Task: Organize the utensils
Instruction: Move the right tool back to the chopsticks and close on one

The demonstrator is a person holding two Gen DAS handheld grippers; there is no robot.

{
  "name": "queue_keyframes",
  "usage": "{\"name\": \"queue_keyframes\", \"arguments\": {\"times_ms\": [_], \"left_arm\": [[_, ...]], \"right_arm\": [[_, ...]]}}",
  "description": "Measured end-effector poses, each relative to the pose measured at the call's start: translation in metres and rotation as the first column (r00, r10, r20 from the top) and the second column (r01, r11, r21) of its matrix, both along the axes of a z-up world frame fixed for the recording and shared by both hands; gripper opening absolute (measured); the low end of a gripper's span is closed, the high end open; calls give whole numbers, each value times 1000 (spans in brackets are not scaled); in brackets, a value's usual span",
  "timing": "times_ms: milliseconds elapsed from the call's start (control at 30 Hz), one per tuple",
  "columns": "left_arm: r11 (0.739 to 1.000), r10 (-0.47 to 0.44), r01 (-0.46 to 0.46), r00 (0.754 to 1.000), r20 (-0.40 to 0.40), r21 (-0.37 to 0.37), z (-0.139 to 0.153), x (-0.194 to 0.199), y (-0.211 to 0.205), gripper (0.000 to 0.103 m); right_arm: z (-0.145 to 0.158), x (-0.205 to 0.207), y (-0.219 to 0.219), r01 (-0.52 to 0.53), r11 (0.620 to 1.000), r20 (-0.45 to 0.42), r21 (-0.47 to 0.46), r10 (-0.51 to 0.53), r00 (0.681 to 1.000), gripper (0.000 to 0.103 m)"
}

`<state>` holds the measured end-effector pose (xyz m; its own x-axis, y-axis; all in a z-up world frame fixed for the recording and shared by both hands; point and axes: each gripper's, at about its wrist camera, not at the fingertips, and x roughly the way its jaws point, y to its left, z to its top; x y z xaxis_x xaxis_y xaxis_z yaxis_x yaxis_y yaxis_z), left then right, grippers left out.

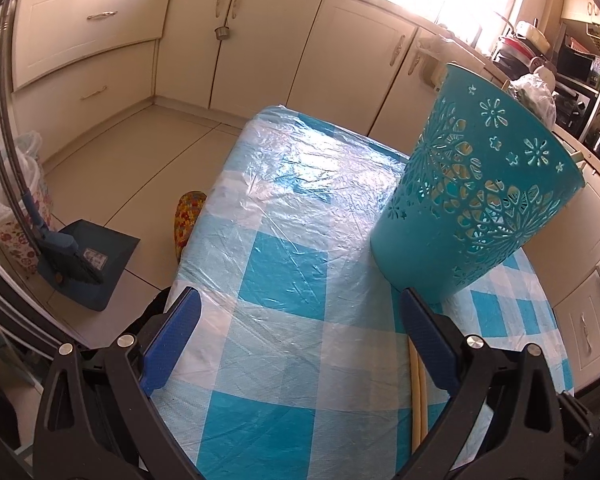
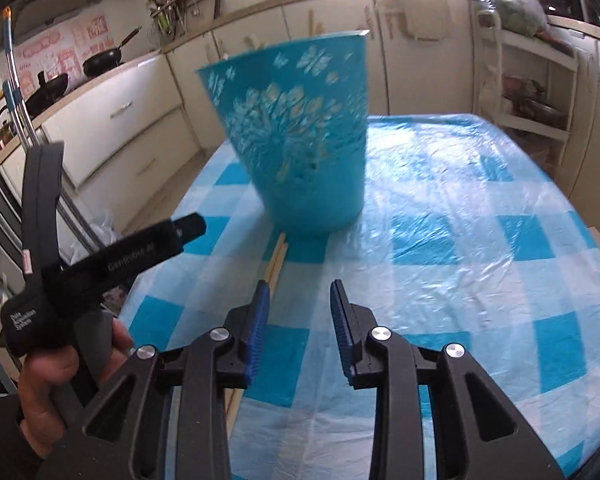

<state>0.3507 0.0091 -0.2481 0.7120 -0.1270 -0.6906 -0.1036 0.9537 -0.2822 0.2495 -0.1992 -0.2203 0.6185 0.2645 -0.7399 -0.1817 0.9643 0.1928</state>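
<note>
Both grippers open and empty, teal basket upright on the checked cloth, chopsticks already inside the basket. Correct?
One thing is off: the chopsticks are not in the basket. The right wrist view shows them flat on the checked cloth, in front of the teal basket. The left gripper and right gripper are open and empty.

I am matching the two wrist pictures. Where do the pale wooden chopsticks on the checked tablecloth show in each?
Left wrist: pale wooden chopsticks at lower right, just inside the right finger of the left gripper.
Right wrist: lower left of centre, running from the basket's foot.
Shared landmark: teal cut-out plastic basket.
</note>
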Motion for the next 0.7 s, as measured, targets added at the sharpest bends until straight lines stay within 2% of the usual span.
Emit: {"name": "queue_keyframes", "arguments": {"times_ms": [700], "left_arm": [[1000, -3, 3, 1000, -3, 5, -1, 1, -1, 95]], "right_arm": [[-28, 9, 24, -26, 998, -86, -60, 20, 996, 32]]}}
